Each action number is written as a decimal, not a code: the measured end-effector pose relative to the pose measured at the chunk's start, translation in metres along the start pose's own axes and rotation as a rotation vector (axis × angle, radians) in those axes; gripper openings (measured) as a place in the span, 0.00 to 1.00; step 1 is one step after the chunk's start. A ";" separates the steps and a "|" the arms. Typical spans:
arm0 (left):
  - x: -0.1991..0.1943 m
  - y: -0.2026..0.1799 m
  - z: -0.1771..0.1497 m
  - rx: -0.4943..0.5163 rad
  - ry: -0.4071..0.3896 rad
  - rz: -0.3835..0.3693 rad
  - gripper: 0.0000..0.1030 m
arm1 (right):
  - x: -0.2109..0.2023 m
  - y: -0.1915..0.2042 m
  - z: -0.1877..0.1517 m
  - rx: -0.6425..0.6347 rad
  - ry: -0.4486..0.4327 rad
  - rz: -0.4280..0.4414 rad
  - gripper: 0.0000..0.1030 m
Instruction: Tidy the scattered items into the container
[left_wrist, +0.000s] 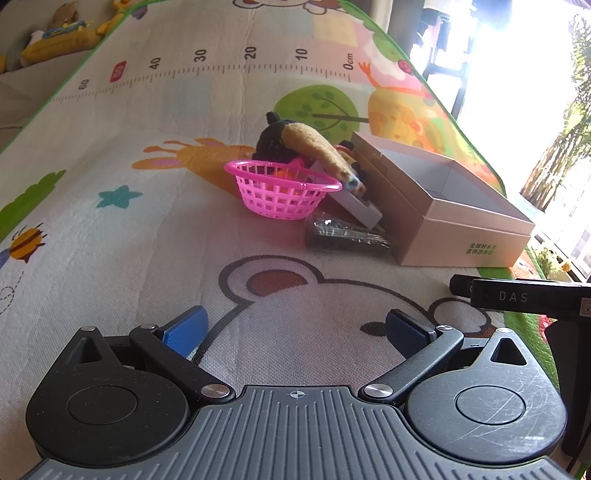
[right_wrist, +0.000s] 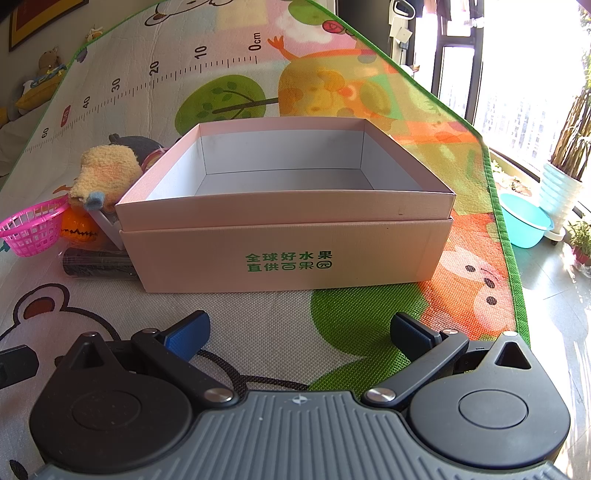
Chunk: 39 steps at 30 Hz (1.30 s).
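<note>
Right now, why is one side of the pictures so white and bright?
Left wrist view: sunlight through the window blows the upper right out to white. Right wrist view: the same glare whitens the window, yet the cardboard box stays sharp.

- Your left claw (left_wrist: 295, 332) is held low and level, its jaws spread wide with nothing between the blue pads (left_wrist: 186, 330).
- Your right claw (right_wrist: 297, 334) is the same: jaws wide apart, blue pads (right_wrist: 410, 332) bare, holding nothing.
</note>
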<state>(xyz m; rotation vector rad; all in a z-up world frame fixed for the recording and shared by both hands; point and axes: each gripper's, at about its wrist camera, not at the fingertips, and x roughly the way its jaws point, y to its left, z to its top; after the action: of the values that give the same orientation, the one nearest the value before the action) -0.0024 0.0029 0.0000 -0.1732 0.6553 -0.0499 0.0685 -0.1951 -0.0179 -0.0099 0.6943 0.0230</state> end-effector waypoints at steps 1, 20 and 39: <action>0.000 0.000 0.000 0.000 0.000 0.000 1.00 | 0.000 0.000 0.000 0.000 0.000 0.000 1.00; -0.001 0.006 0.000 -0.034 -0.013 -0.025 1.00 | 0.002 0.002 -0.003 0.001 0.000 0.000 1.00; -0.001 0.008 -0.002 -0.034 -0.015 -0.023 1.00 | 0.001 0.002 -0.002 0.001 0.001 0.000 1.00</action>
<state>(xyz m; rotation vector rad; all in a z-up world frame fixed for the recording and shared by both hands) -0.0043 0.0106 -0.0023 -0.2138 0.6399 -0.0601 0.0683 -0.1927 -0.0203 -0.0095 0.6950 0.0225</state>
